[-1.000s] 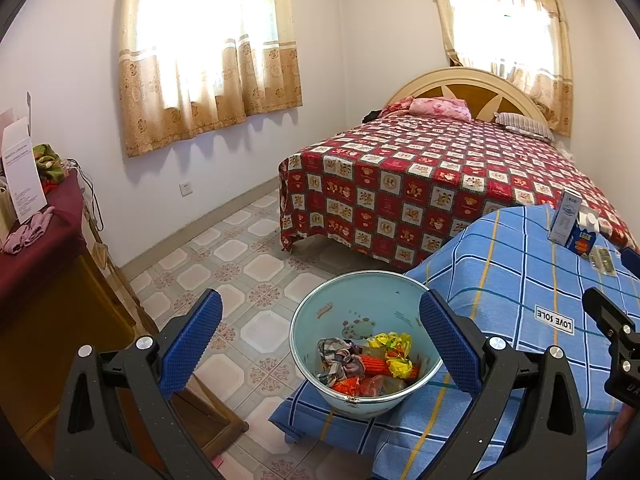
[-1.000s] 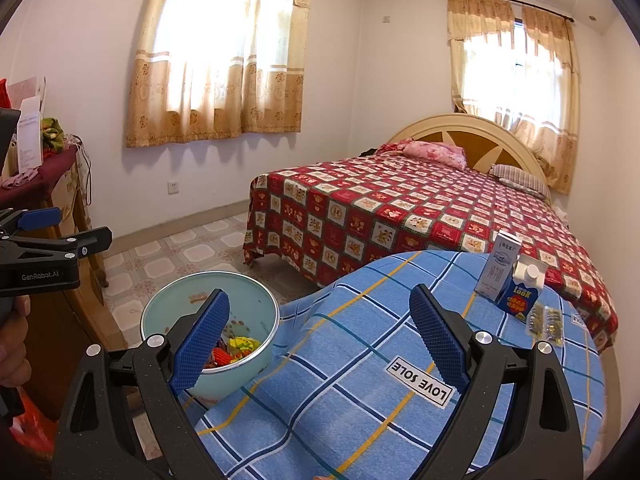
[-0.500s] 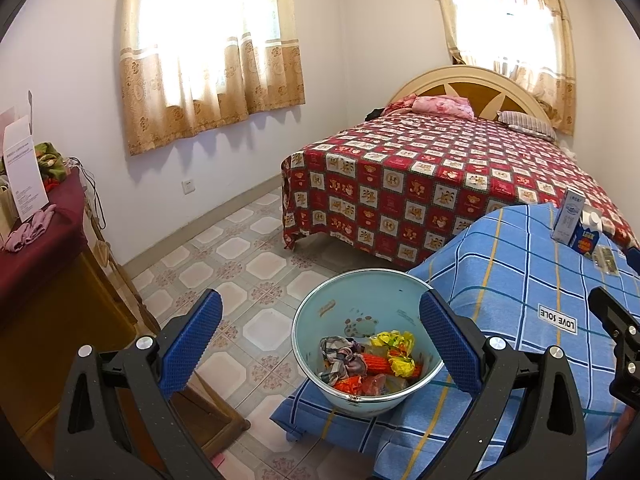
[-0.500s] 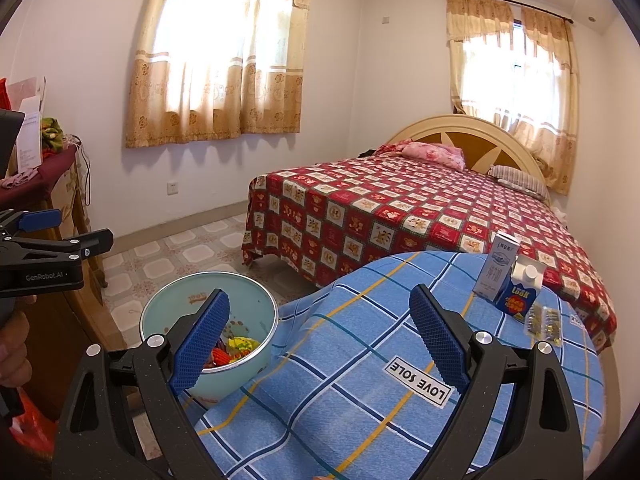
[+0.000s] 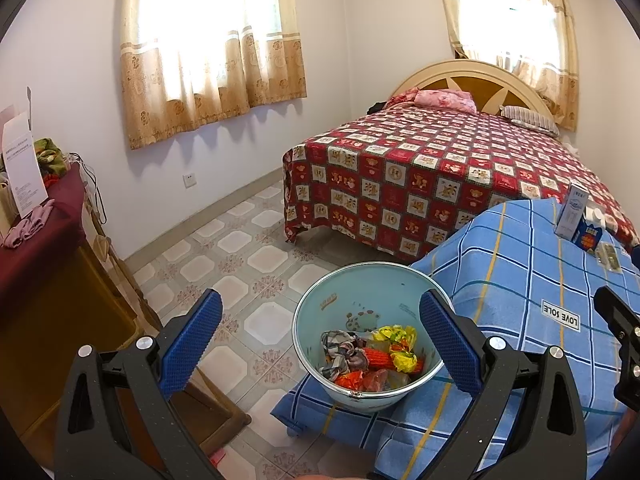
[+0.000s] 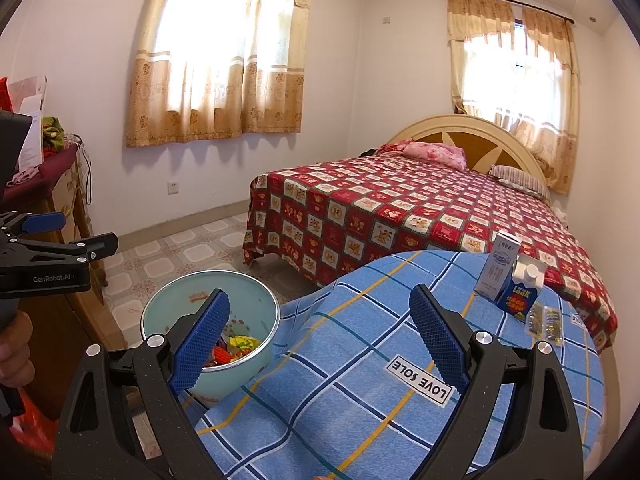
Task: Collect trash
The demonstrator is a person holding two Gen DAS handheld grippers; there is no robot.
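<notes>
Nothing has moved; both hand-held grippers, left (image 5: 320, 344) and right (image 6: 320, 336), gape wide, empty.

Desk (image 6: 360, 360) under blue checked cloth (image 5: 520, 280), white "LOVE SOLE" label (image 6: 420, 380) on top. Pale blue bowl (image 6: 256, 360) sits on cloth at desk's near left edge. At far right corner: tall white carton (image 6: 498, 270) upright, small blue carton (image 6: 520, 294) touching it, clear packet (image 6: 544, 320) lying flat just beside. Big bed (image 6: 400, 216) behind desk, red patterned cover; pink pillow (image 6: 434, 152) and striped pillow (image 6: 520, 182) at headboard end. Tiled floor (image 5: 240, 260) to left of bed.
</notes>
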